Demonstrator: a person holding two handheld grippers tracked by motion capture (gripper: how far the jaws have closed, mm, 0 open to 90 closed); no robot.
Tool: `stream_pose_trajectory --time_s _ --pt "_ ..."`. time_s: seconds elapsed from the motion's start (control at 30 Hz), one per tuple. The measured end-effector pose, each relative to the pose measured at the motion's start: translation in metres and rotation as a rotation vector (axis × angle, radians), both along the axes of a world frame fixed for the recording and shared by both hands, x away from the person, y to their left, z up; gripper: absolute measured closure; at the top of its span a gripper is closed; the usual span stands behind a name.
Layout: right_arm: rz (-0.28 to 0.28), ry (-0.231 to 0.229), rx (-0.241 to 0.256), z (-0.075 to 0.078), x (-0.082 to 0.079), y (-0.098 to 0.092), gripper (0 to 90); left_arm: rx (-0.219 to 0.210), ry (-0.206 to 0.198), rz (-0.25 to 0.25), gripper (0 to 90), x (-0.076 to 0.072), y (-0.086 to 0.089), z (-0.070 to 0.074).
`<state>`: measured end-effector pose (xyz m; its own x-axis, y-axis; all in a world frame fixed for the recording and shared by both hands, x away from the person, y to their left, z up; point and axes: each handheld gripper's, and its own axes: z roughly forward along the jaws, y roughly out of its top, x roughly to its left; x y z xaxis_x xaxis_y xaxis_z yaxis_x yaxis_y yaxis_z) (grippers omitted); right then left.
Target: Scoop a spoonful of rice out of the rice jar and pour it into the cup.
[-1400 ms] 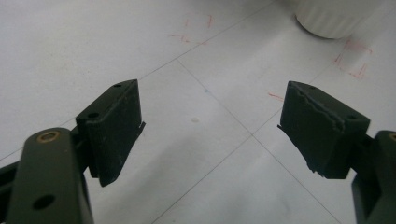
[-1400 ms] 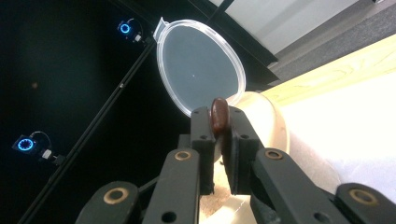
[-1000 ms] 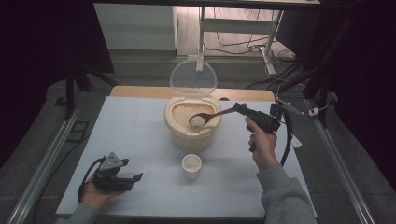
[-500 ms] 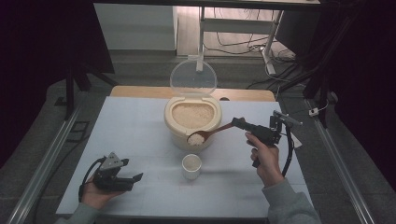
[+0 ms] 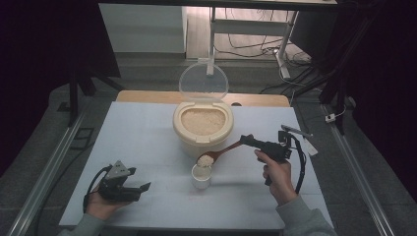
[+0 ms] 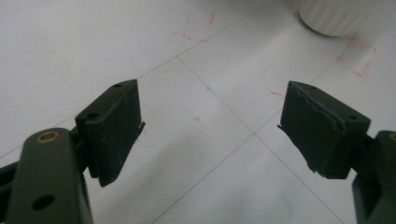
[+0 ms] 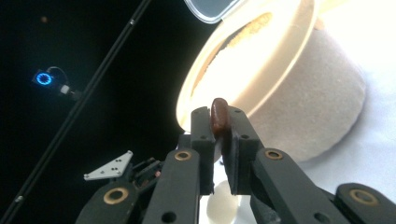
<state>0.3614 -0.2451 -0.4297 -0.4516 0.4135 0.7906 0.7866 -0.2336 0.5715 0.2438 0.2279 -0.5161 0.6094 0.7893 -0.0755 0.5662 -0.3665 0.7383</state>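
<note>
A: Spoon (image 5: 223, 151), brown wood, long-handled; bowl heaped with pale grain and held directly above the small white cup (image 5: 201, 176). Its handle runs up and right into the right gripper (image 5: 247, 141), whose jaws are clamped on it; in the right gripper view the rounded handle end (image 7: 218, 115) stands pinched between the two black jaws.

B: And the source vessel?

A: Cream container (image 5: 202, 127), just behind the cup, filled with the same grain; its clear lid (image 5: 203, 82) is hinged upright at the back. The container stands near the middle of the white surface (image 5: 137, 142).

B: Any legible writing?

A: None readable. Faint red corner marks (image 6: 356, 58) and thin grid lines show on the surface in the left gripper view.

B: Position of the other tool?

A: Left gripper (image 5: 141, 188), held in the left hand (image 5: 101, 204) at the near left corner, low over the surface, jaws spread wide on nothing; a single pale grain (image 6: 197, 117) lies between them. Open surface lies left of the container and between the two grippers; a wooden strip (image 5: 147, 96) borders the far edge.
</note>
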Motion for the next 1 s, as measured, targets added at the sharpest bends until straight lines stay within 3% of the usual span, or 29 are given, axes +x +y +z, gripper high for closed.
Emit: stream_pose_trajectory --time_s 0.2,0.47,0.57,0.83,1.0 --pt "-0.008 -0.025 -0.070 -0.002 -0.001 0.003 82.8 0.001 0.002 0.000 20.1 0.000 0.000 -0.001" --pt "-0.005 -0.101 -0.159 0.004 -0.006 0.013 82.8 0.006 0.002 -0.003 20.3 0.000 0.000 -0.001" --pt "-0.005 -0.150 -0.202 0.007 -0.009 0.018 82.8 0.006 0.002 -0.003 20.2 0.000 0.000 -0.001" --pt "0.004 -0.239 -0.264 0.015 -0.015 0.025 82.8 0.003 -0.001 0.000 20.2 0.000 0.000 -0.001" --pt "0.036 -0.331 -0.286 0.019 -0.021 0.028 82.8 0.007 -0.002 -0.002 20.2 0.000 0.000 -0.001"
